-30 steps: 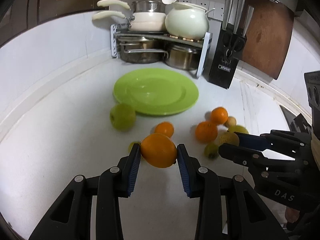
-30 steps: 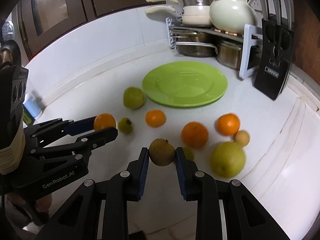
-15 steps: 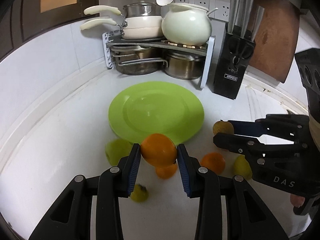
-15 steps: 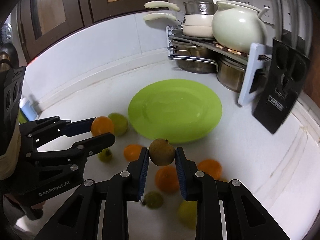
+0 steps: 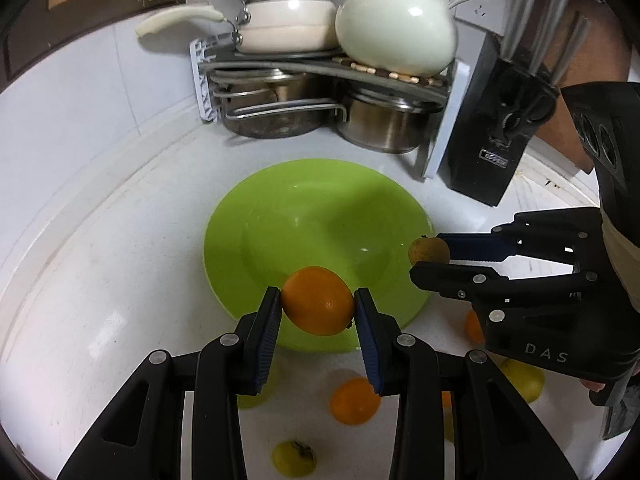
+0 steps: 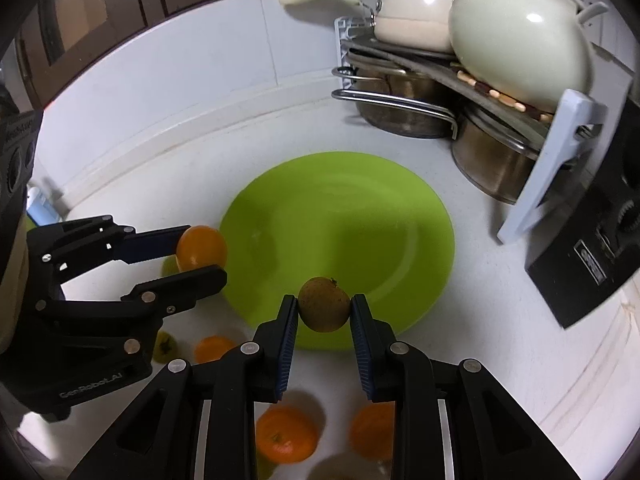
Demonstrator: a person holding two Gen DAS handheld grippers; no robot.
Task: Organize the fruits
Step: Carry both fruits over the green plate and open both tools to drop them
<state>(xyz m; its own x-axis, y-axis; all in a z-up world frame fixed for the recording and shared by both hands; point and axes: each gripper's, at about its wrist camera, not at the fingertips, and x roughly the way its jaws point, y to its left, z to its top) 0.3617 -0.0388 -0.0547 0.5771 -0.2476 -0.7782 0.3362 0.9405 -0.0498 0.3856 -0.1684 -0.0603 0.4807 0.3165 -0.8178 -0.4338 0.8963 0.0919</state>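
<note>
Right tool [image 6: 325,307] clamping brown fruit [image 6: 324,304], green plate [image 6: 360,216] beneath

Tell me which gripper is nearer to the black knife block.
Right. The right gripper, shut on a brownish fruit, is over the green plate's edge on the knife block's side. The left gripper, holding an orange, is over the plate's near rim, farther away.

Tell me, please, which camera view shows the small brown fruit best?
The right wrist view: the brown fruit sits centred and close between the right gripper pads. The left wrist view shows it small, partly hidden by that gripper's fingers.
</note>
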